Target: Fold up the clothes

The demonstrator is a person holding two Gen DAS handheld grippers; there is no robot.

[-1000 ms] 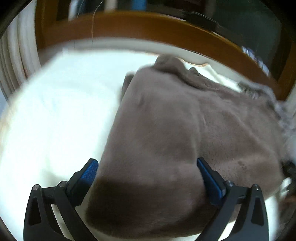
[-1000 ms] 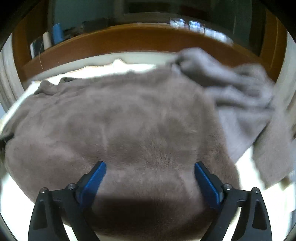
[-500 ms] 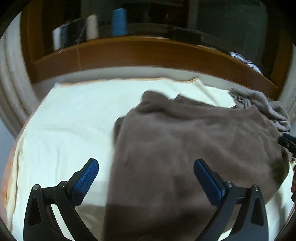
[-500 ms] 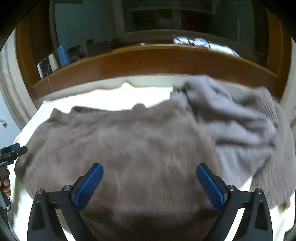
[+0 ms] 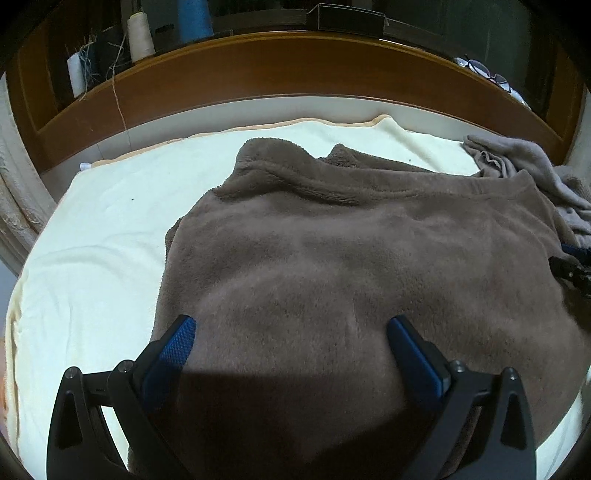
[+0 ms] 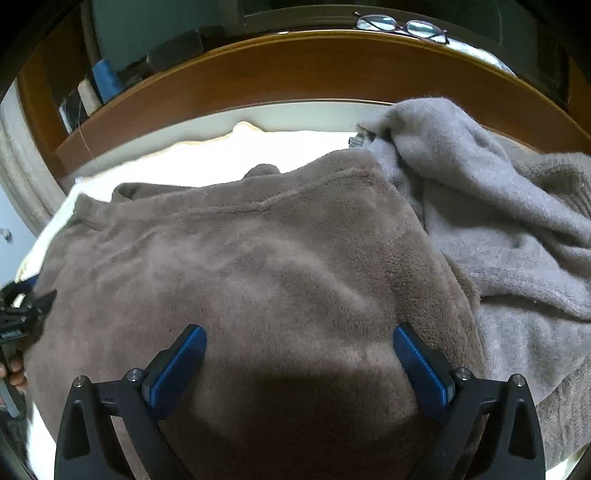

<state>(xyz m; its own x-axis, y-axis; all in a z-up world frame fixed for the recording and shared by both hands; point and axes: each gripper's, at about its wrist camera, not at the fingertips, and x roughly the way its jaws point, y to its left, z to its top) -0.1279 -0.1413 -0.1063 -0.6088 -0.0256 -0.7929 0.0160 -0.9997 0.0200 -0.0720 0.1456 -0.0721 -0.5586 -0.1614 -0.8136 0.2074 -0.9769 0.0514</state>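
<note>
A brown fleece garment (image 5: 351, 258) lies folded on the cream blanket (image 5: 103, 221), its thick hem running across the far side. My left gripper (image 5: 291, 336) hovers open above its near left part, nothing between the blue pads. In the right wrist view the same brown fleece garment (image 6: 258, 266) fills the middle, and my right gripper (image 6: 299, 343) stands open over its near edge, holding nothing. The right gripper's tip shows at the left wrist view's right edge; the left gripper's tip and a hand show at the right wrist view's left edge.
A heap of grey knitwear (image 6: 498, 221) lies against the fleece's right side, also seen as grey knitwear (image 5: 535, 170). A wooden headboard ledge (image 5: 295, 70) runs behind, carrying thread cones (image 5: 140, 33) and glasses (image 6: 402, 24). Bare cream blanket lies to the left.
Both grippers have pulled back and up from the fleece, so more of the bed and headboard shows. The fleece stays folded in place; both grippers stay open.
</note>
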